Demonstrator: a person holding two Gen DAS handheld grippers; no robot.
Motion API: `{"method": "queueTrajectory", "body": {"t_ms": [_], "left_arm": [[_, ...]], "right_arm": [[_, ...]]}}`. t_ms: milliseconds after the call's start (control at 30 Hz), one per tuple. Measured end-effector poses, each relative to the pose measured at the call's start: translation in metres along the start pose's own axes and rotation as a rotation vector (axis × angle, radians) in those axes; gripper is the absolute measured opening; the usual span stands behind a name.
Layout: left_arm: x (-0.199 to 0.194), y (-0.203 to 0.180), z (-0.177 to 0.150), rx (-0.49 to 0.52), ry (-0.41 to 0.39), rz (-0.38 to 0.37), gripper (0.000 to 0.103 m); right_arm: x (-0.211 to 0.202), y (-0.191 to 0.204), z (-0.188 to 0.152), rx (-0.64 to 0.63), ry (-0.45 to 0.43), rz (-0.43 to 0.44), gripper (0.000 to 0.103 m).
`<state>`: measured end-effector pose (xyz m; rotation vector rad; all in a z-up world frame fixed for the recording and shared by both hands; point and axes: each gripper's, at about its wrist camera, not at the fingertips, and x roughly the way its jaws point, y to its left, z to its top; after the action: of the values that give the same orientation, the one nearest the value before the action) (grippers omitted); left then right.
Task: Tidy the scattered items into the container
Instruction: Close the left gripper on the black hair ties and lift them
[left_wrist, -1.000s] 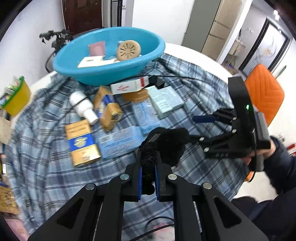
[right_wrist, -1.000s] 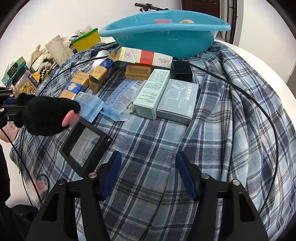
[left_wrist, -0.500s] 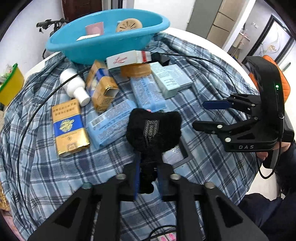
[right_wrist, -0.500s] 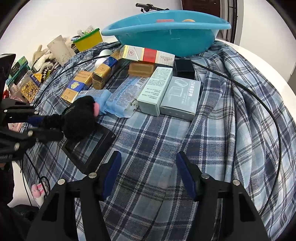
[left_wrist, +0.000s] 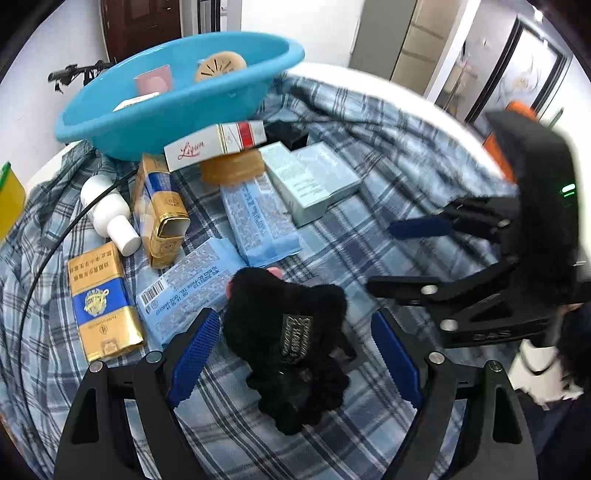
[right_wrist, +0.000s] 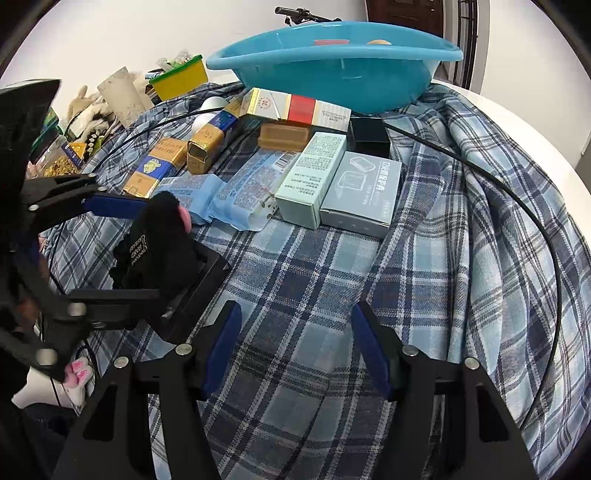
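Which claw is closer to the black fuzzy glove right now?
Left. The left claw is open around the black fuzzy glove; the right claw, also open, sits off to its side.

Big round blue plastic tub at the back, boxes on a blue checked cloth, fluffy black glove on a flat black frame, right gripper spread wide in front

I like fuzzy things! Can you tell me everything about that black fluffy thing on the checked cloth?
The black fluffy thing looks like a soft, fuzzy knit item, crumpled in a heap. It has a small pink tip poking out at one end and a sewn-on label with writing too small to read. It lies on the plaid cloth, partly over a flat black frame. It sits between the open fingers of the left gripper, beside blue packets.
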<state>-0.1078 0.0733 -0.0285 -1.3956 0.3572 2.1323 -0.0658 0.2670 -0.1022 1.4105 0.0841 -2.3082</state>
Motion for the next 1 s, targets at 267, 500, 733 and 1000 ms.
{"method": "queueTrajectory", "body": {"t_ms": [267, 500, 733, 1000], "left_arm": [[0.022, 0.005, 0.005, -0.021, 0.052, 0.036, 0.085], [0.014, 0.008, 0.004, -0.055, 0.043, 0.031, 0.058], [0.004, 0.008, 0.002, -0.102, 0.010, 0.006, 0.055], [-0.004, 0.015, 0.002, -0.168, -0.023, -0.010, 0.055]], "right_arm": [[0.000, 0.000, -0.001, -0.001, -0.003, 0.007, 0.065], [0.001, 0.003, -0.001, -0.007, -0.009, -0.004, 0.069], [0.000, 0.003, -0.002, -0.002, -0.007, -0.016, 0.069], [0.000, 0.003, -0.002, 0.008, 0.000, -0.027, 0.069]]}}
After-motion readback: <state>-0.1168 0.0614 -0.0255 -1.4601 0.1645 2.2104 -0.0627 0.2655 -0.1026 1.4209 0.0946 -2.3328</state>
